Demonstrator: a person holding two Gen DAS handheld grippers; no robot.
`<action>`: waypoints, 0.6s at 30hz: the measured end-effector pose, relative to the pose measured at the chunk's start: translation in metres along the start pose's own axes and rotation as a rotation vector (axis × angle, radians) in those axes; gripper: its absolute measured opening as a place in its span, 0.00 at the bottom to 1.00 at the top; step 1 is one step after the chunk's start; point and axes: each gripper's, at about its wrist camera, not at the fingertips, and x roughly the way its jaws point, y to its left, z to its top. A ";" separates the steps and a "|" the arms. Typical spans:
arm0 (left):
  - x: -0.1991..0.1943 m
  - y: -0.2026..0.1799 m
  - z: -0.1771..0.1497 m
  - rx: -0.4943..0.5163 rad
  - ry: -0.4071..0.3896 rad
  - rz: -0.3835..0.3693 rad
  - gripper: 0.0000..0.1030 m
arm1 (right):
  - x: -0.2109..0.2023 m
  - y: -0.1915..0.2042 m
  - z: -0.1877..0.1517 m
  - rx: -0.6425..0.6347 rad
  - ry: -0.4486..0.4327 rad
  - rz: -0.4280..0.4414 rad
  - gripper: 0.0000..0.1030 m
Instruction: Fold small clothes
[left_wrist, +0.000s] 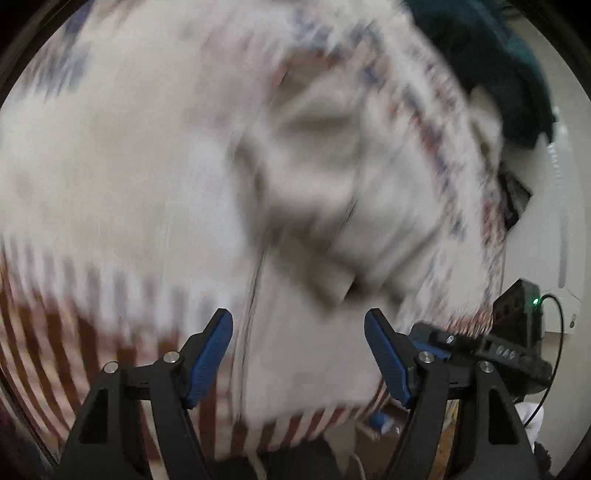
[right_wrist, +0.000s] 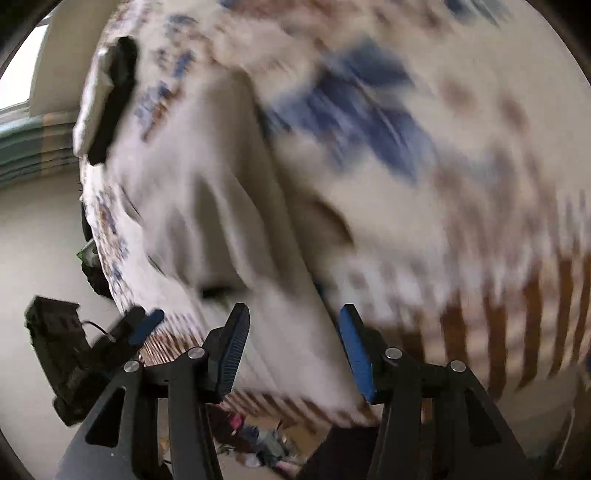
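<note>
Black tongs (left_wrist: 298, 354) – blue pads (left_wrist: 210, 360)

A home: a patterned cloth (right_wrist: 461, 129) with striped border covers the table, and clutter litters the floor (right_wrist: 258, 446).

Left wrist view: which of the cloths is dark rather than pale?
The teal cloth bunched at the upper right; the garment in the middle and the patterned cover under it are pale.

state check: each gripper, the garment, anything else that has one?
left gripper: jaws open, nothing between the pads
right gripper: jaws open, straddling the garment's edge, grip not clear
pale garment: rumpled on the patterned cloth, blurred
dark teal cloth: bunched at the far edge
</note>
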 end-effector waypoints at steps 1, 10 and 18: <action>0.013 0.009 -0.012 -0.039 0.044 0.000 0.70 | 0.011 -0.010 -0.008 0.030 0.031 0.006 0.52; 0.037 0.004 -0.056 0.027 0.021 -0.038 0.07 | 0.050 -0.046 -0.046 0.136 0.111 0.118 0.10; -0.044 -0.026 -0.025 0.001 -0.164 -0.250 0.07 | 0.010 -0.002 -0.053 0.069 0.073 0.269 0.10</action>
